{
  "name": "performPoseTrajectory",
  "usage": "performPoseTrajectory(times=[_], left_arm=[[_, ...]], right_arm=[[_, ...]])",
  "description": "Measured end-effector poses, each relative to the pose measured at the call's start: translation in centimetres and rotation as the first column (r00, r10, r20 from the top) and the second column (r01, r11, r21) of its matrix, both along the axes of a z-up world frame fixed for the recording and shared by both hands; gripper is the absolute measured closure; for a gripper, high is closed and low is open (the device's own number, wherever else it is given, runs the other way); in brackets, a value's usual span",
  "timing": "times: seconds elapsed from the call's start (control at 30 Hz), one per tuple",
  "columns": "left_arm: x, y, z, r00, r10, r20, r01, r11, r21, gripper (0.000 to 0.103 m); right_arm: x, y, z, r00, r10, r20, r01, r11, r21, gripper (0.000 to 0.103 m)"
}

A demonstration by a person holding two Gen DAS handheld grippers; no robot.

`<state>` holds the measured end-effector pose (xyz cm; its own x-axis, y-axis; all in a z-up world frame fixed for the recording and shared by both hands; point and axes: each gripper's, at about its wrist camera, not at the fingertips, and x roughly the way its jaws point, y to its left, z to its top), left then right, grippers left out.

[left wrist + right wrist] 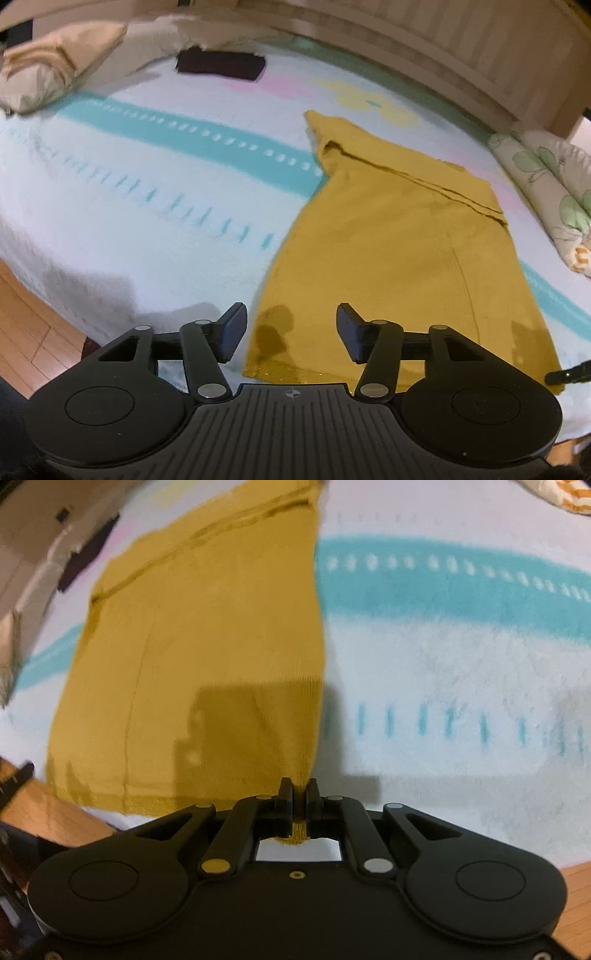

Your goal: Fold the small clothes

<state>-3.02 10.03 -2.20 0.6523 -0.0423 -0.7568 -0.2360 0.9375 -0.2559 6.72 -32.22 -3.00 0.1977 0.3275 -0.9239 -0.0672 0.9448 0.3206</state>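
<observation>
Right gripper [299, 788] clamps the near hem corner of the mustard garment [207, 646]; left gripper [291, 325] hangs with jaws apart above the hem's other corner, holding nothing. The garment lies flat on the bed [110, 206], a dark folded cloth [221, 64] beyond.

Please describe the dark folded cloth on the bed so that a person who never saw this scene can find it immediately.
Start from the bed with its white and turquoise cover. Look to its far side, beside the beige pillow. There lies the dark folded cloth, small and almost black, unlike the large mustard yellow garment spread near the gripper.
</observation>
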Motion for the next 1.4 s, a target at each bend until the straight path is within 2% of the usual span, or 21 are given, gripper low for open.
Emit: performPoseTrajectory(times=[0.1,0.17,0.2,0.23,0.33,0.5,0.53,0.57,0.6,0.63,0.7,0.73,0.77,0.8,0.87,0.93,0.97,1.0,1.2,1.23,1.4], left_arm=[[0.7,0.6,-1.0,0.999,0.000,-0.036,-0.001,0.999,-0.050,0.048],[1.3,0.6,-1.6,0.998,-0.010,-0.060,0.006,0.998,-0.066,0.045],[1.5,0.6,-1.8,0.998,-0.015,-0.066,0.010,0.997,-0.074,0.045],[1.9,0.5,-2.2,0.997,-0.024,-0.077,0.018,0.997,-0.079,0.044],[2.4,0.3,-2.5,0.997,-0.032,-0.070,0.027,0.997,-0.067,0.043],[3.3,0.3,-2.8,0.996,-0.066,-0.067,0.058,0.992,-0.114,0.044],[3.4,0.2,-2.9,0.995,-0.073,-0.068,0.064,0.991,-0.119,0.050],[3.6,0.1,-3.0,0.994,-0.075,-0.077,0.066,0.991,-0.116,0.064],[3.7,0.1,-3.1,0.993,-0.074,-0.087,0.064,0.992,-0.104,0.071],[3.8,0.1,-3.2,0.993,-0.067,-0.096,0.058,0.994,-0.093,0.083],[3.8,0.7,-3.6,0.994,-0.068,-0.089,0.054,0.986,-0.155,0.096],[3.6,1.0,-3.8,0.994,-0.080,-0.080,0.059,0.972,-0.227,0.096],[3.6,1.1,-3.8,0.994,-0.086,-0.068,0.065,0.962,-0.264,0.096],[3.5,0.9,-3.7,0.994,-0.096,-0.050,0.078,0.958,-0.277,0.096],[3.3,0.4,-2.8,0.993,-0.116,-0.008,0.109,0.957,-0.269,0.096],[3.3,0.5,-2.1,0.994,-0.109,0.023,0.111,0.945,-0.307,0.096],[3.4,0.6,-1.5,0.994,-0.100,0.040,0.107,0.940,-0.325,0.096],[3.4,0.8,-1.0,0.994,-0.093,0.054,0.105,0.938,-0.332,0.096],[5.0,2.2,2.8,0.988,-0.060,0.145,0.109,0.928,-0.355,0.096],[5.5,2.4,3.3,0.986,-0.057,0.155,0.109,0.927,-0.358,0.096],[7.6,3.1,4.9,0.982,-0.051,0.179,0.116,0.920,-0.373,0.096]], right_arm=[[0.1,0.4,-0.2,1.000,0.009,-0.008,-0.009,1.000,0.023,0.080],[0.4,-0.2,0.1,1.000,-0.024,0.007,0.024,0.999,0.040,0.059],[0.6,-1.3,0.1,0.997,-0.076,0.016,0.075,0.995,0.065,0.044],[0.6,-1.3,0.1,0.997,-0.076,0.016,0.075,0.995,0.065,0.037],[0.8,-2.0,-0.4,0.993,-0.121,-0.001,0.120,0.988,0.093,0.038],[0.5,-1.9,-1.0,0.993,-0.120,-0.015,0.121,0.987,0.106,0.037],[0.4,-2.0,-0.9,0.993,-0.118,-0.015,0.119,0.987,0.111,0.037],[0.4,-1.9,-1.0,0.993,-0.113,-0.017,0.115,0.986,0.123,0.037],[0.5,-1.6,-1.0,0.994,-0.108,-0.020,0.109,0.985,0.136,0.038],[0.6,-1.1,-1.0,0.995,-0.098,-0.023,0.101,0.984,0.147,0.039],[0.6,-0.4,-1.2,0.997,-0.074,-0.026,0.077,0.985,0.152,0.045],[0.6,-0.2,-1.3,0.998,-0.063,-0.027,0.066,0.987,0.148,0.062],[0.5,-0.1,-1.3,0.998,-0.057,-0.030,0.061,0.987,0.150,0.081],[0.6,-0.3,-1.5,0.996,-0.069,-0.054,0.079,0.974,0.212,0.086],[0.6,-0.5,-1.3,0.996,-0.075,-0.044,0.083,0.969,0.233,0.086],[0.7,-0.8,-0.2,0.996,-0.091,0.004,0.086,0.959,0.270,0.086],[0.9,-1.4,0.7,0.991,-0.127,0.039,0.108,0.939,0.326,0.086],[0.9,-1.4,0.7,0.991,-0.127,0.039,0.108,0.939,0.326,0.086],[1.5,-3.5,3.1,0.956,-0.266,0.124,0.174,0.853,0.493,0.086],[1.9,-3.8,3.6,0.941,-0.304,0.146,0.186,0.830,0.526,0.086],[3.0,-3.9,4.6,0.913,-0.365,0.181,0.205,0.795,0.571,0.086]])
